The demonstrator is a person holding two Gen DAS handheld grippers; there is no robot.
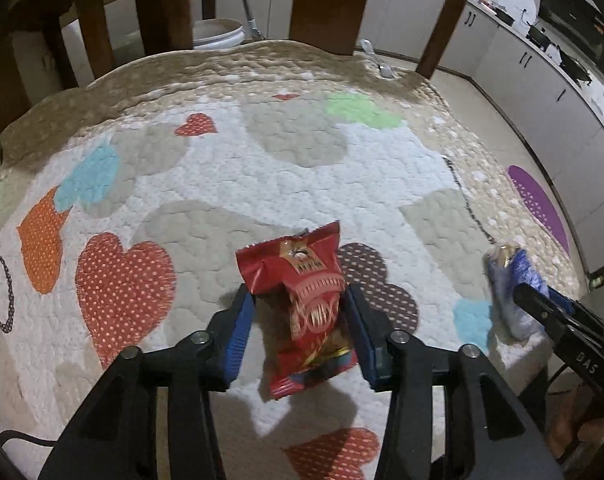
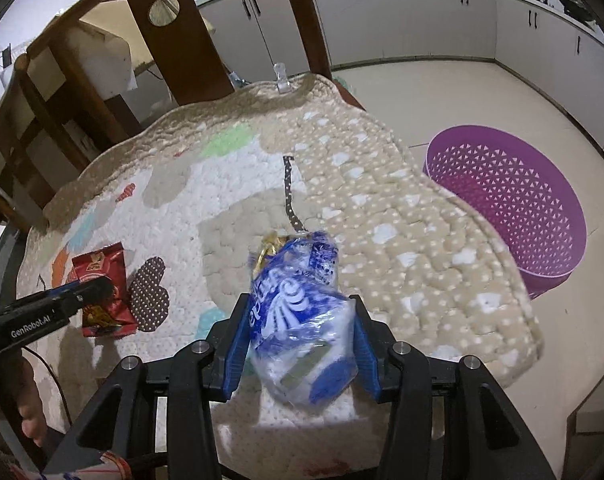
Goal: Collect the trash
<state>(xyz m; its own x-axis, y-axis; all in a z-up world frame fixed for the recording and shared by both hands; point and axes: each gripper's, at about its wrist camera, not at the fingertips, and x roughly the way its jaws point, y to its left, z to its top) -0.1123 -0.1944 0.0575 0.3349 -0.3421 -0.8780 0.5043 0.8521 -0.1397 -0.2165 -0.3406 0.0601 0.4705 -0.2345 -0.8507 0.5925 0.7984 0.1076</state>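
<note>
A red snack wrapper (image 1: 306, 308) lies on the quilted table cover between the fingers of my left gripper (image 1: 300, 300); the blue pads touch its sides and pinch it. It also shows in the right wrist view (image 2: 104, 292). A blue and white plastic wrapper (image 2: 298, 320) sits between the fingers of my right gripper (image 2: 300, 312), squeezed by the pads and lifted a little off the cover. It shows in the left wrist view (image 1: 510, 284) at the right. A purple perforated basket (image 2: 510, 204) stands on the floor to the right of the table.
The heart-patterned cover (image 1: 262, 168) drapes the table. Wooden chairs (image 2: 174, 40) stand at the far side. A white bucket (image 1: 218, 34) stands behind. Kitchen cabinets (image 2: 422, 16) line the far wall.
</note>
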